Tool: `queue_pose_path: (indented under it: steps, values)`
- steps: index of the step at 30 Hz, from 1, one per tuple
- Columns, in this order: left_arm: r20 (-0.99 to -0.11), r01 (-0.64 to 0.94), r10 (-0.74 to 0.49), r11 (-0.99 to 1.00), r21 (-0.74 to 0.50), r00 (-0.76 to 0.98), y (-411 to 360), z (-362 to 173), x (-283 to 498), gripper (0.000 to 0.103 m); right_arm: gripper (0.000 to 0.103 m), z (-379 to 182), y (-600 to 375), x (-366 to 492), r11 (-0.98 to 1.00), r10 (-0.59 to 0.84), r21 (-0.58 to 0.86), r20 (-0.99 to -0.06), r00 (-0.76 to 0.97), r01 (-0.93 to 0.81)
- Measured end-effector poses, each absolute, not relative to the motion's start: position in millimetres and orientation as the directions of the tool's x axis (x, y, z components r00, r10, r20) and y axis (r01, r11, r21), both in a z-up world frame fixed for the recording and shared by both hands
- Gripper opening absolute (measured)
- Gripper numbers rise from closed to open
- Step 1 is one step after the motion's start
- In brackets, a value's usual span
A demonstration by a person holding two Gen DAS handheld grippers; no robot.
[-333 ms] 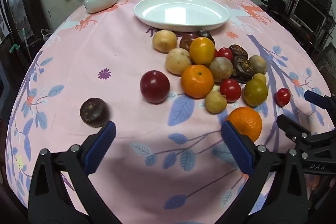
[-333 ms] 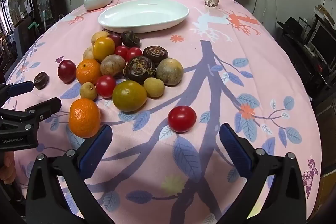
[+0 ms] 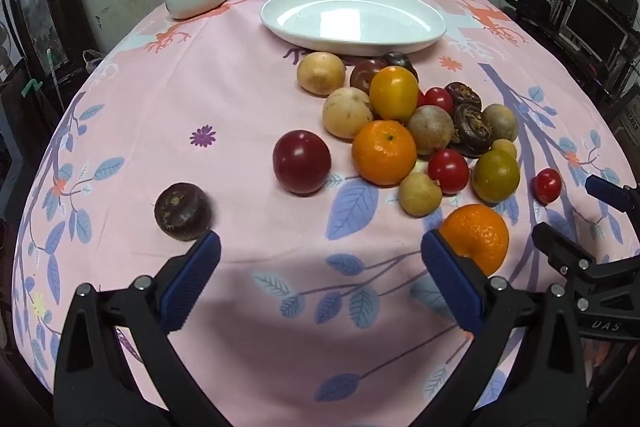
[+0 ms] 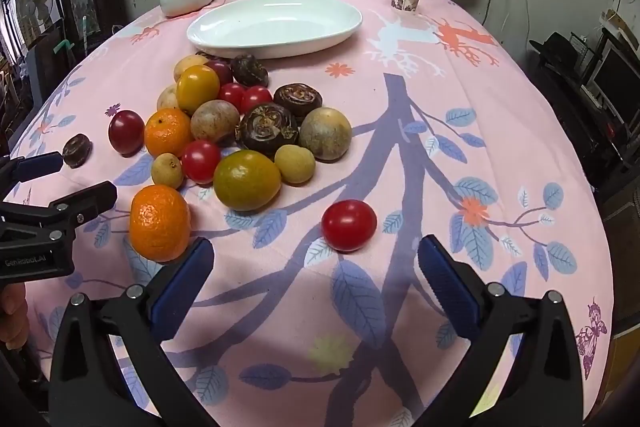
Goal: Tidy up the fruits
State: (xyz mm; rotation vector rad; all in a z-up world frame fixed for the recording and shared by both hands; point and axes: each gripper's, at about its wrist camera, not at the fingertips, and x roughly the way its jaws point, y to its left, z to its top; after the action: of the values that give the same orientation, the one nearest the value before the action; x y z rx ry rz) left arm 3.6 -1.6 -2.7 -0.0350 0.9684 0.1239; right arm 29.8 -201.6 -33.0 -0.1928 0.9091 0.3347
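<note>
Both grippers, left and right, are held wide open and empty above the surface. Fruits are heaped near the plate

near orange partly behind finger

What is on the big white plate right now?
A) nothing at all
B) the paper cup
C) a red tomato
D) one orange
A: the white plate is bare in both views, and every fruit, like the near orange, lies on the pink cloth.
</note>
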Motion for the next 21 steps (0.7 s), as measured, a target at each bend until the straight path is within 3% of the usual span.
queue_pose_path:
  steps: [21]
  values:
    - [-0.822,-0.131,0.094,0.991,0.024,0.561,2.5,-2.7,9.5,0.101,0.102,-33.0,-200.2,34.7,0.933,0.188,-0.034,-0.802,0.566,-0.357]
